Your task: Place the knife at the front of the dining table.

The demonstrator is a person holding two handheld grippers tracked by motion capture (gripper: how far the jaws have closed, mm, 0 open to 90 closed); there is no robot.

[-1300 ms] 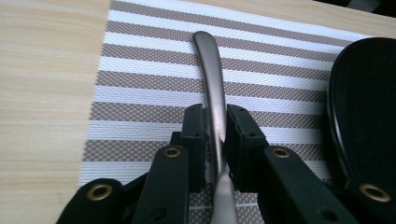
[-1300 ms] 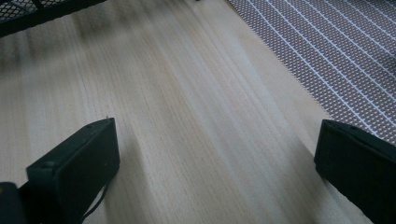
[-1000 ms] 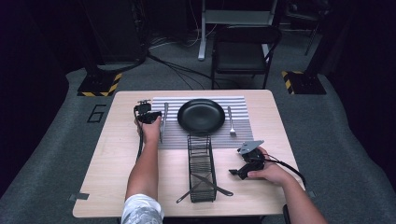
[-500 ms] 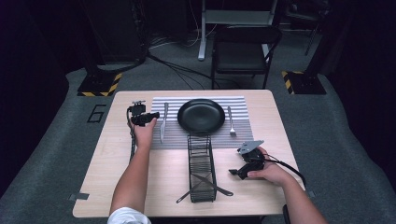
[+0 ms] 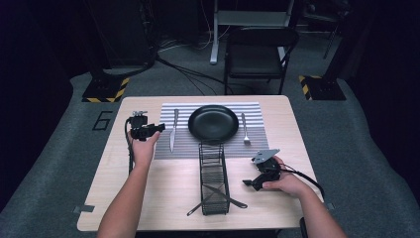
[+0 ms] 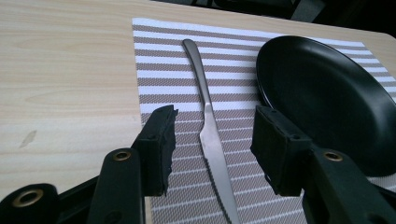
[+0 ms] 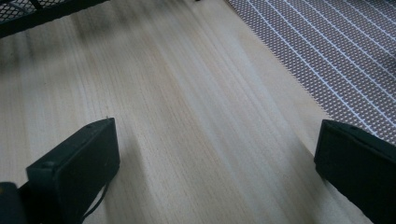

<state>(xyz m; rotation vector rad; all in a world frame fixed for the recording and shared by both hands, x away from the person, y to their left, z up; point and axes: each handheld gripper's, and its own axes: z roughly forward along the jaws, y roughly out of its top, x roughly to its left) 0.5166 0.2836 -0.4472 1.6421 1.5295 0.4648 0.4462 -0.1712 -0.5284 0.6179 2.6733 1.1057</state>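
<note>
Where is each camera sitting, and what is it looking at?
High view: above the person's side, looking down on the table; both forearms, left gripper, right gripper.
Left gripper view: on that gripper, open jaws framing the knife beside the black plate.
Right gripper view: on that gripper, open jaws over bare wood.
Shared: the striped placemat.

Matt wooden table (image 5: 148,193), woven placemat (image 6: 159,60)

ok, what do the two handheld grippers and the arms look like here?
Both are black. The left gripper has blocky black jaws with brass-coloured rivets and a black cable trailing down. The right gripper carries a grey three-cornered plate and a black cable. Both forearms are bare, no sleeves visible.
</note>
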